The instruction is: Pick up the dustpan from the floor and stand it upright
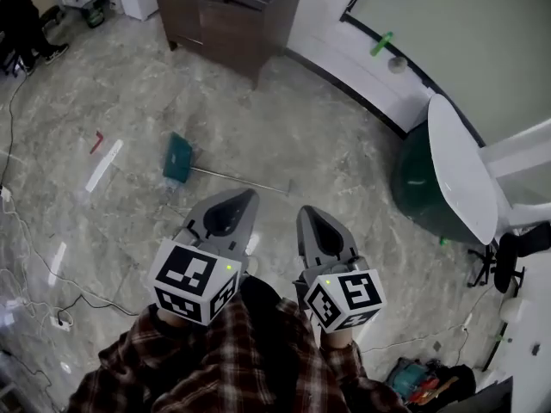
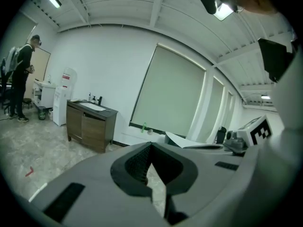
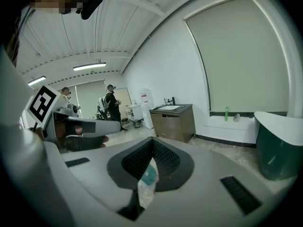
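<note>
The dustpan (image 1: 178, 157) lies on the marble floor (image 1: 284, 119), not upright. Its teal pan is on the left and its long thin handle (image 1: 241, 180) runs along the floor to the right. In the head view, the end of the handle shows just beyond the tips of the two grippers. Nothing touches the dustpan.

The person holds both grippers side by side, above the floor and near the body, and the sleeves are of a checked shirt (image 1: 215, 360). The left gripper (image 1: 250, 194) is closed: in the left gripper view its tips (image 2: 151, 144) meet and there is nothing between the jaws, only floor seen through the gap behind them. The right gripper (image 1: 308, 211) is closed too, and it also holds nothing. In the right gripper view a small part of the teal dustpan (image 3: 150, 173) shows through the gap behind the joined tips, but it is down on the floor, well apart from the jaws.

A brown cabinet (image 1: 228, 15) stands at the far side against the white wall. At the right there is a dark green round thing with a white top (image 1: 461, 166). On the floor to the left of the dustpan lie a white strip (image 1: 103, 163) and a small red piece (image 1: 96, 142), and thin cables (image 1: 34, 291) run along the left side. Another person (image 2: 21, 79) stands at the far left of the room.
</note>
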Demonstrator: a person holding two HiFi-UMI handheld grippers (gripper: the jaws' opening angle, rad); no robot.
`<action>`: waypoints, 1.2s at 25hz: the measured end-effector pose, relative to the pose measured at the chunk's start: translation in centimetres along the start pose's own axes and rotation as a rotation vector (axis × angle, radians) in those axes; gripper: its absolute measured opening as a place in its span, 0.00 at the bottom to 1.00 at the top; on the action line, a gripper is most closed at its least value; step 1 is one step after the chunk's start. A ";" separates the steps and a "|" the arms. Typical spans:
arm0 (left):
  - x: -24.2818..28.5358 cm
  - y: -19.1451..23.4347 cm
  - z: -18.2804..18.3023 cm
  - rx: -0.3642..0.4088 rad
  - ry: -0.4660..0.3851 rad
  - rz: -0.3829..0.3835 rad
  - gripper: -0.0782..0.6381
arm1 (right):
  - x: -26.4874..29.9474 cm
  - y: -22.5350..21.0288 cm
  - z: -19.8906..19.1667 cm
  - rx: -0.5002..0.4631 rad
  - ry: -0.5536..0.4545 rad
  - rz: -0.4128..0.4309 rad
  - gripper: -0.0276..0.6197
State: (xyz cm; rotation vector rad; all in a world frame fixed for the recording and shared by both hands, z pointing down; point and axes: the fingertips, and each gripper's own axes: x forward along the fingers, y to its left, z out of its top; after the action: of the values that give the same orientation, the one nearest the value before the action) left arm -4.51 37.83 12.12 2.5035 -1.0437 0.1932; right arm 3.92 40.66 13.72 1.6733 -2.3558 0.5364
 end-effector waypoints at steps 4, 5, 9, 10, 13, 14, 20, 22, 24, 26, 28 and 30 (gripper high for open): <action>1.3 2.3 0.0 -0.022 0.002 0.055 0.11 | 2.6 -1.1 -0.8 0.009 0.040 0.033 0.06; 1.8 2.9 0.1 -0.024 0.005 0.061 0.11 | 3.3 -1.5 -0.8 0.014 0.045 0.035 0.06; 5.6 5.8 1.1 -0.030 0.014 0.065 0.11 | 6.9 -3.7 0.1 0.025 0.052 0.021 0.06; 6.9 6.6 1.7 -0.028 0.013 0.058 0.11 | 7.9 -4.5 0.5 0.028 0.050 0.011 0.06; 11.2 8.5 4.5 -0.004 0.006 0.015 0.11 | 10.9 -7.1 2.3 0.038 0.039 -0.033 0.06; 12.7 9.2 5.5 0.007 0.004 -0.001 0.11 | 12.0 -8.0 3.1 0.042 0.033 -0.051 0.06; 21.3 12.7 11.6 0.078 0.018 -0.079 0.11 | 19.4 -13.4 8.8 0.072 -0.014 -0.118 0.06; 23.6 13.8 13.0 0.109 0.035 -0.115 0.11 | 21.8 -14.5 10.2 0.084 -0.027 -0.147 0.06; 25.6 14.8 14.2 0.125 0.049 -0.147 0.11 | 23.6 -15.4 11.3 0.098 -0.037 -0.175 0.06; 27.3 15.5 15.0 0.133 0.062 -0.174 0.11 | 24.8 -16.2 12.1 0.109 -0.040 -0.200 0.06; 28.8 15.8 15.2 0.131 0.079 -0.191 0.11 | 25.5 -17.3 12.4 0.120 -0.031 -0.223 0.06; 30.4 15.9 15.0 0.122 0.097 -0.203 0.11 | 25.8 -18.8 12.3 0.133 -0.022 -0.247 0.06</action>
State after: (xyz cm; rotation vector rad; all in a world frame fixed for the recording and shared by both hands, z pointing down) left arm 5.33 1.74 12.30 2.6589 -0.7549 0.3231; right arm 13.44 7.77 15.24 2.0010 -2.1252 0.6418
